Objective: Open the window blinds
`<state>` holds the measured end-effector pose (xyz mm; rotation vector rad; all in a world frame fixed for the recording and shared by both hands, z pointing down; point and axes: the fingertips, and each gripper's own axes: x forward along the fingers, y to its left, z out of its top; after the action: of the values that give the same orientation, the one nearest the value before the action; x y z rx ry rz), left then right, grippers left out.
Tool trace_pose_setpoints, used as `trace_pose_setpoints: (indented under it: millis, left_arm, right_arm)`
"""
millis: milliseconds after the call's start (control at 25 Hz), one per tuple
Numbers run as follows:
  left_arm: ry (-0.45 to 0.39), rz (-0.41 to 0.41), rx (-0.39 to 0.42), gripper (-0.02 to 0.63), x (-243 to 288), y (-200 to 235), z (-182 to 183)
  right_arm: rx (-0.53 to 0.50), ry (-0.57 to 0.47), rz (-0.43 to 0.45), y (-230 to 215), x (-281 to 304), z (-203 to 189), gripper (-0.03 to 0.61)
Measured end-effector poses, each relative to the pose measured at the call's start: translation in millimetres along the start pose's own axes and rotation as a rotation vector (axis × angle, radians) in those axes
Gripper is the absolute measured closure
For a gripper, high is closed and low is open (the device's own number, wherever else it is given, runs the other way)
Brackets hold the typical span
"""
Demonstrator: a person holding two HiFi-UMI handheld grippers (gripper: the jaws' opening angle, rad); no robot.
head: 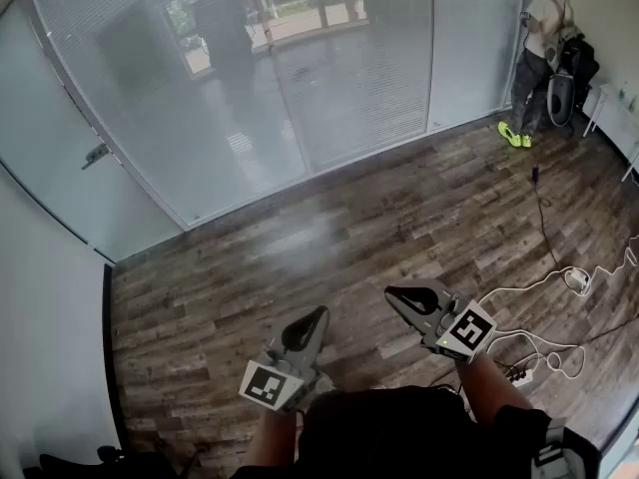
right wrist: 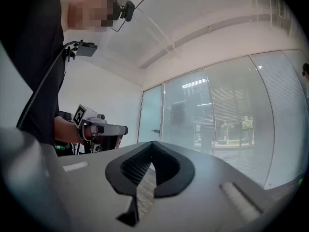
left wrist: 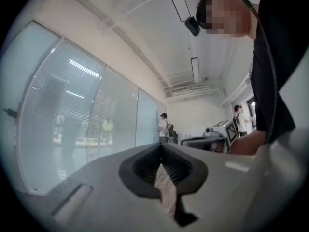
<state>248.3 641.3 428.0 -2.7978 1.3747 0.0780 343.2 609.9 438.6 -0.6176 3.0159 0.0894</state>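
Hanging well beyond both hand-held grippers (head: 316,317) (head: 395,293), window blinds (head: 339,78)

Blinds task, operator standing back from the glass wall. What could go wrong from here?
1. Loose white cables lie on the floor at right; walking that way may snag a foot.
2. A bystander stands by the right end of the blinds; a collision is possible if the control is there.
3. No cord or wand shows; left claw and right claw are shut, so a grab may fumble.
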Motion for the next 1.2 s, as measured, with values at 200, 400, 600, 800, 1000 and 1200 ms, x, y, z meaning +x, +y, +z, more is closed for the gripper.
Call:
trace_pose_setpoints:
  millis: [200,400,600,800,1000,1200]
  left_arm:
    - [-0.007,-0.002,0.006,0.609,-0.4,-2.2,0.7]
    - [-0.007,-0.002,0.008,0.609,-0.6,-5.5,1.2]
    - [-0.005,-0.002,0.016,0.609,-1.4,-8.0,0.2]
    - [0.002,0.001,0.015,0.609,0.6,-10.0,-2.2]
    - [0.011,0.001,0.014,0.609,2.8,-12.1,-5.0]
    - [0.016,0.008,0.02,0.609,6.8,-11.6,-3.4]
  right_arm:
    - [-0.007,-0.002,-0.004,0.6,-1.6,1.1,0.572]
    - [-0.007,-0.002,-0.005,2.6,-5.2,1.3,0.572]
    - [0.026,-0.016,-0.002,2.1,-6.9,1.4,0.572]
    - [0.025,-0.044,-0.015,-4.3,-6.7,7.5,0.572]
    - [0.048,-0.021,0.03,3.2,-9.1,-1.9,0.572]
    - [0.037,-0.033,0.028,-0.5,-9.2,1.1,0.572]
